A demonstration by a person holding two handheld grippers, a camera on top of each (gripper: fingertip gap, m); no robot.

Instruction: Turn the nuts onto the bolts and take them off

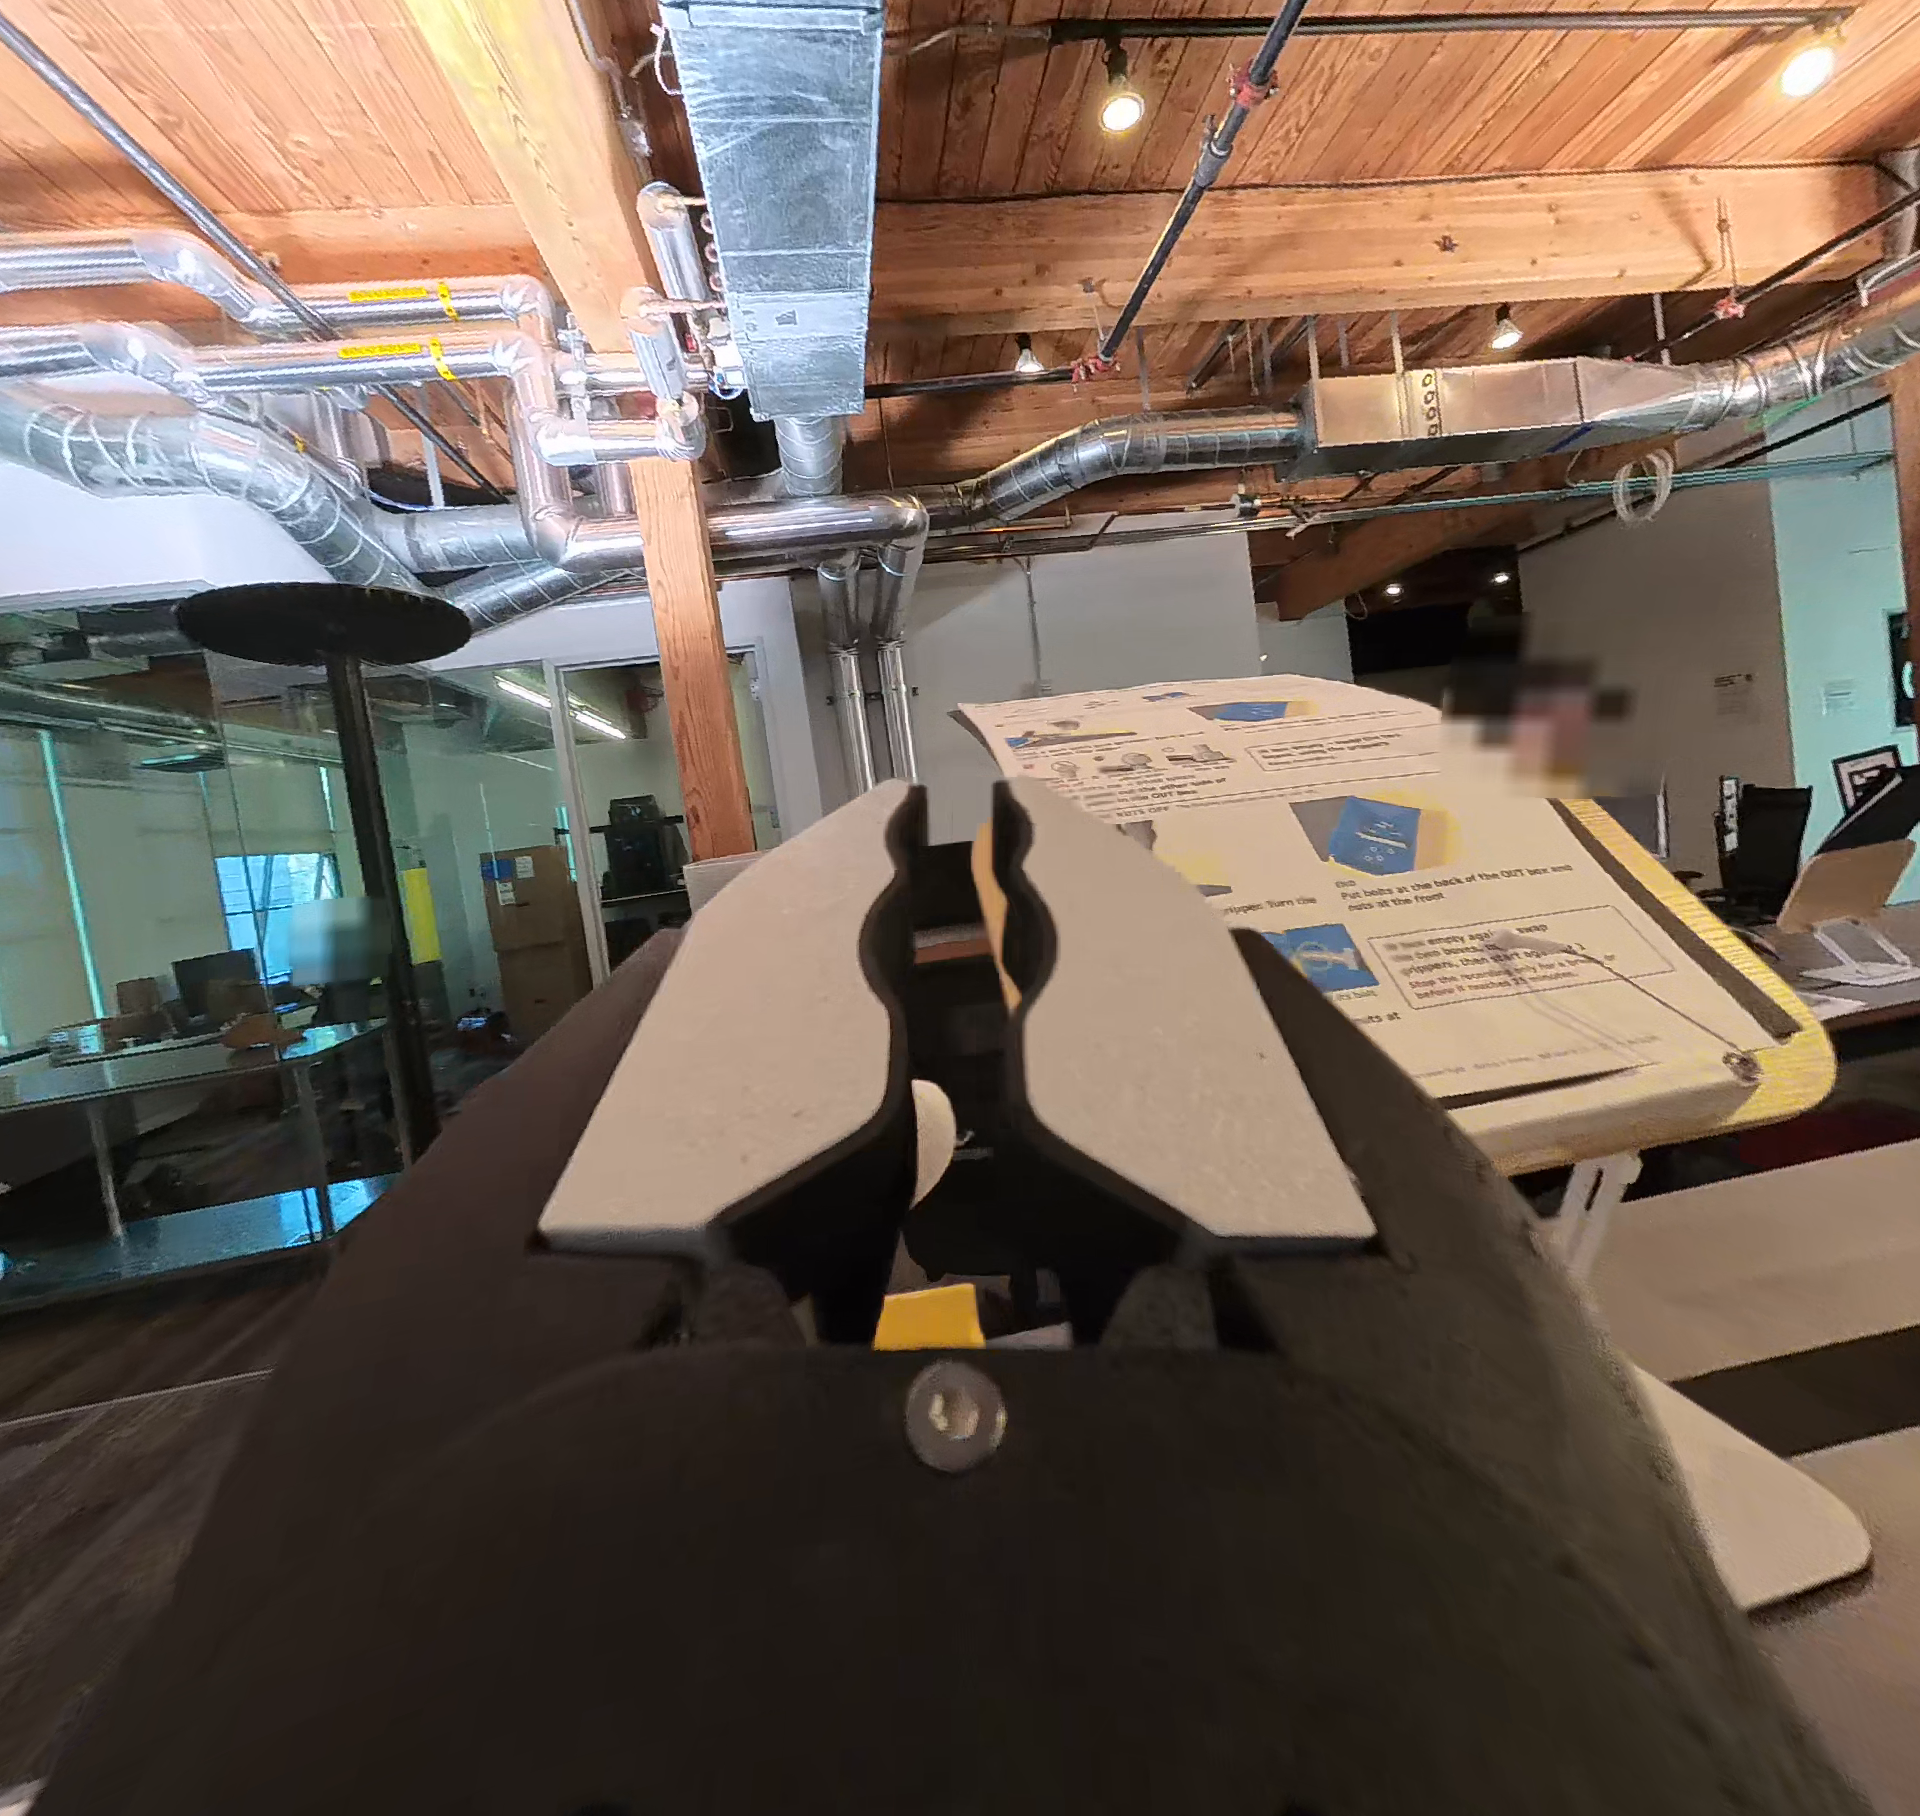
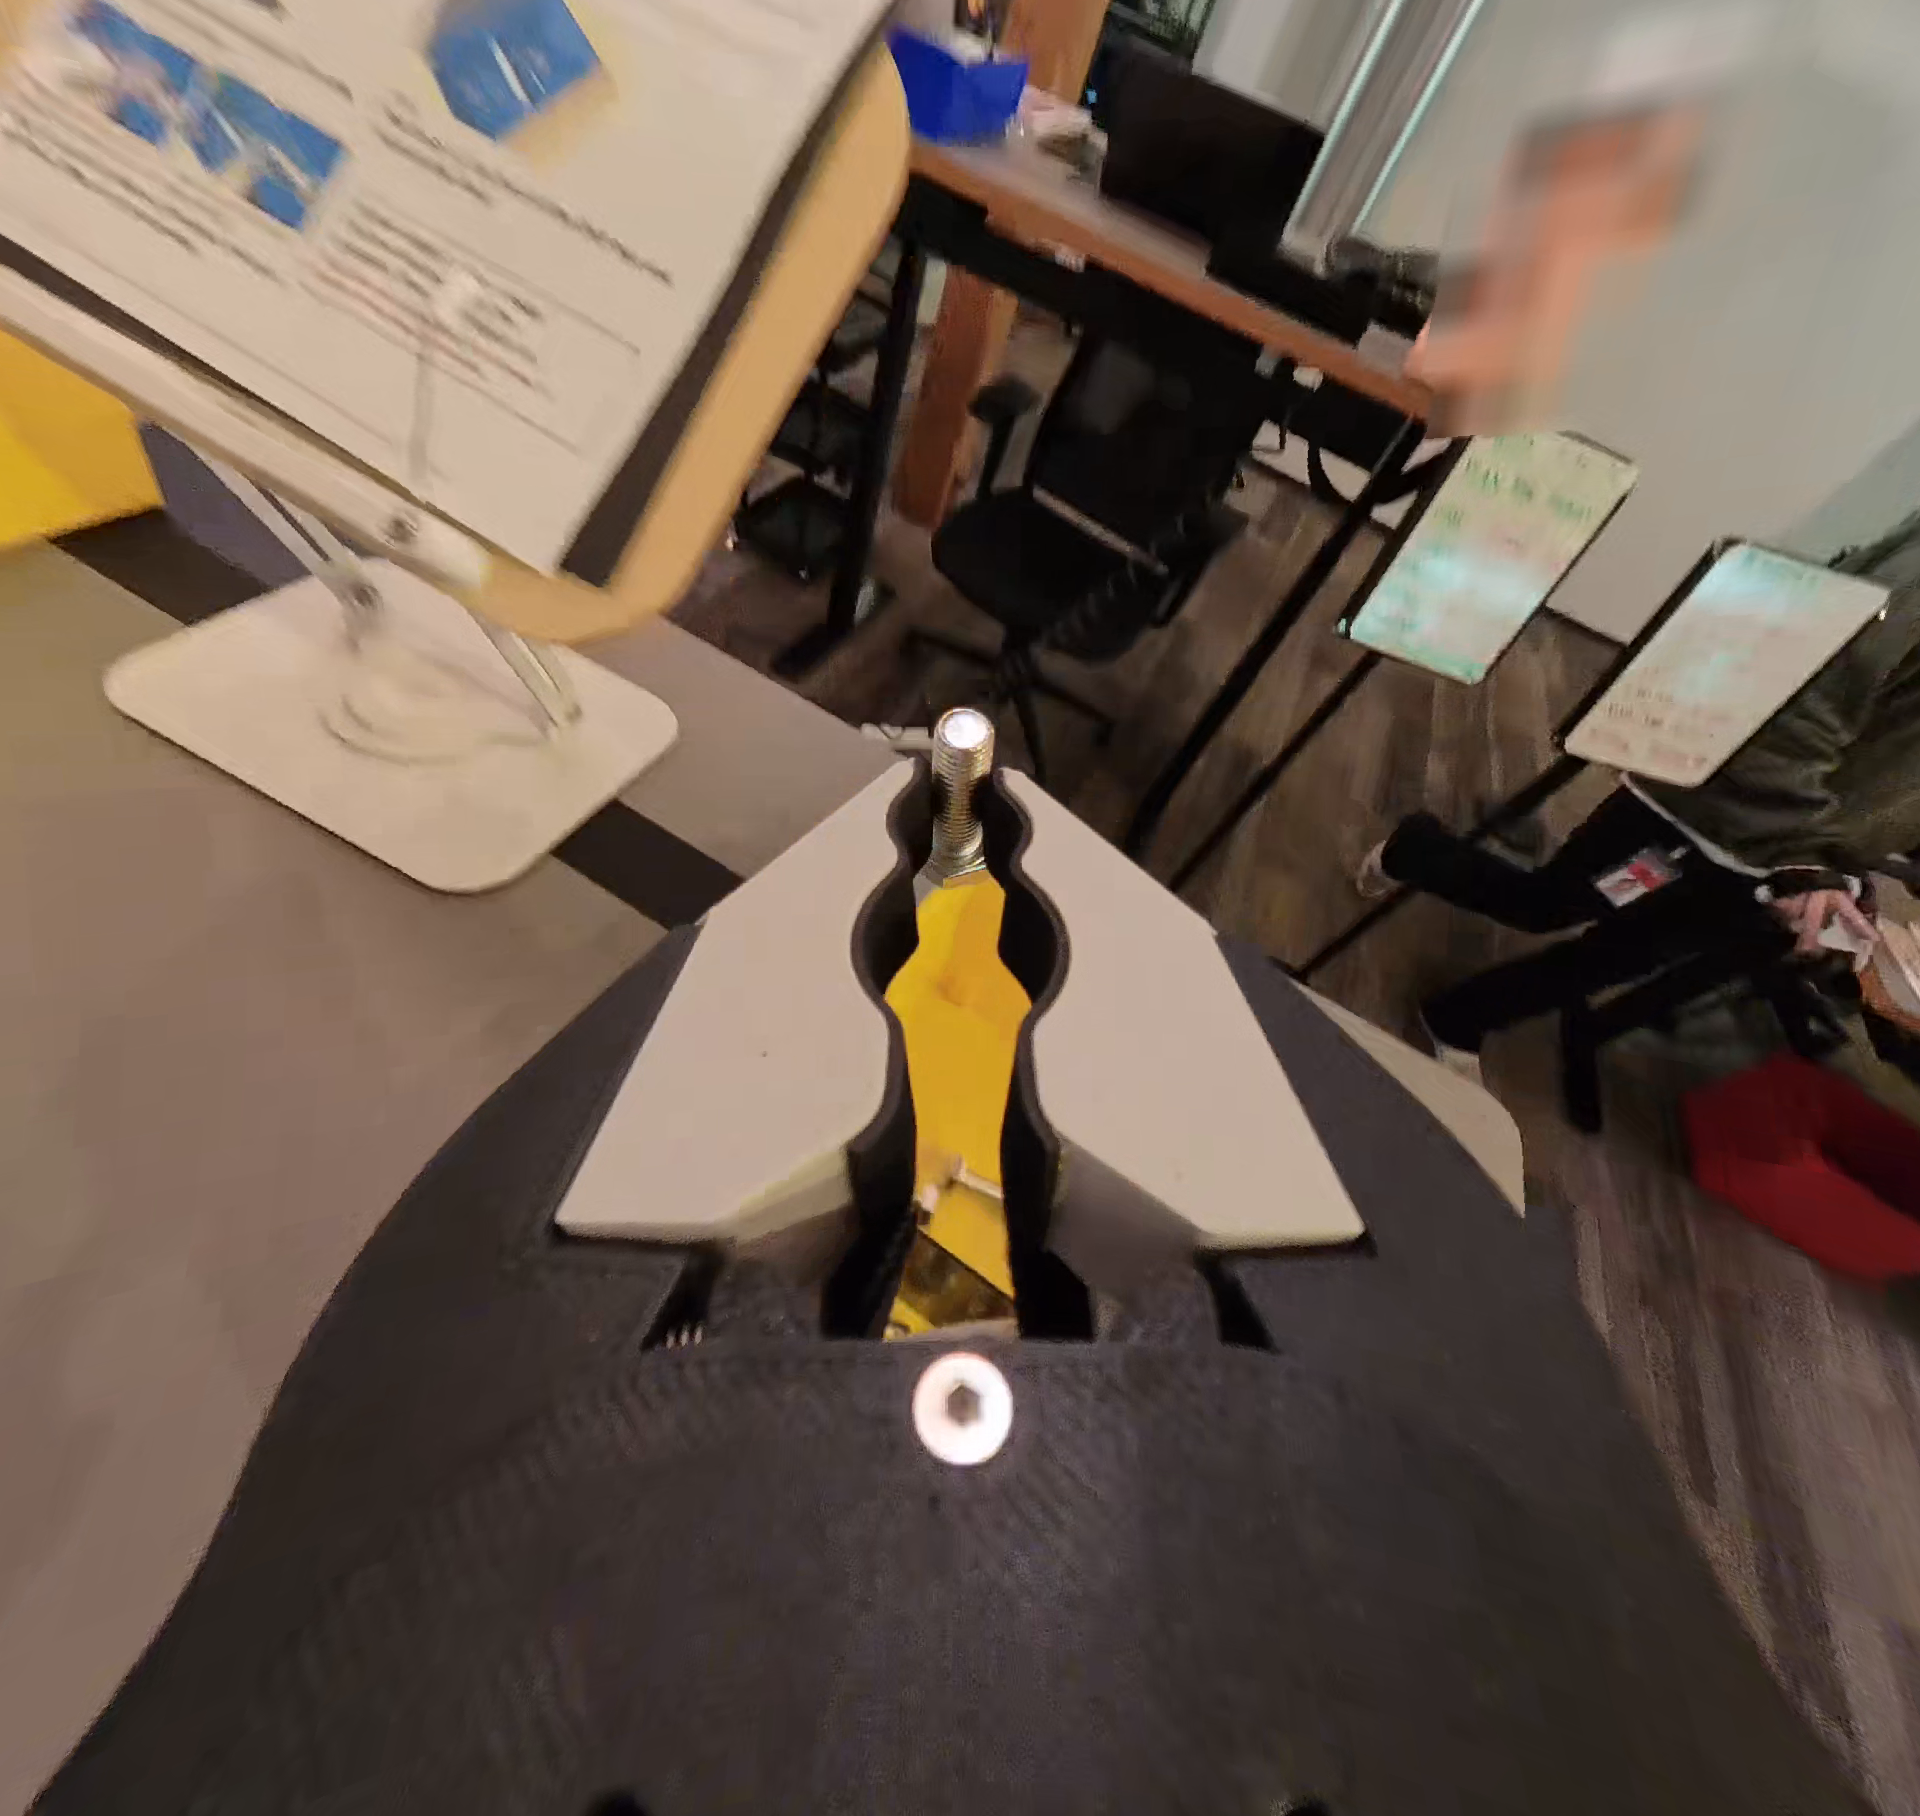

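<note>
- Between the tips of the right gripper (image 2: 958,810), at 12 o'clock from its body, a silver bolt (image 2: 958,795) is clamped; its hex head sits just inside the jaws and its threaded shaft points out past the fingertips.
- No nut shows on the visible thread of that bolt.
- Through the gap behind the bolt, toward 6 o'clock, a yellow box (image 2: 961,1018) shows below the gripper, with a small metal piece lying in it; whether that is a nut or a bolt I cannot tell.
- At 10 o'clock in the right wrist view stands a tilted reading stand (image 2: 665,519) on a white base, carrying a printed sheet (image 2: 416,156); the stand rests on a grey table (image 2: 208,987).
- At 3 o'clock, beyond the table's edge, a seated person (image 2: 1662,862) and two small whiteboards (image 2: 1486,551) appear over the wood floor.
- Tilted upward toward the wooden ceiling (image 1: 1247,208) and its metal ducts (image 1: 769,156), the left gripper (image 1: 958,810) has its jaws slightly apart with nothing between them.
- At 2 o'clock from the left gripper is the same stand with its sheet.
- A scrap of yellow shows at 6 o'clock in the left gripper's gap.
</note>
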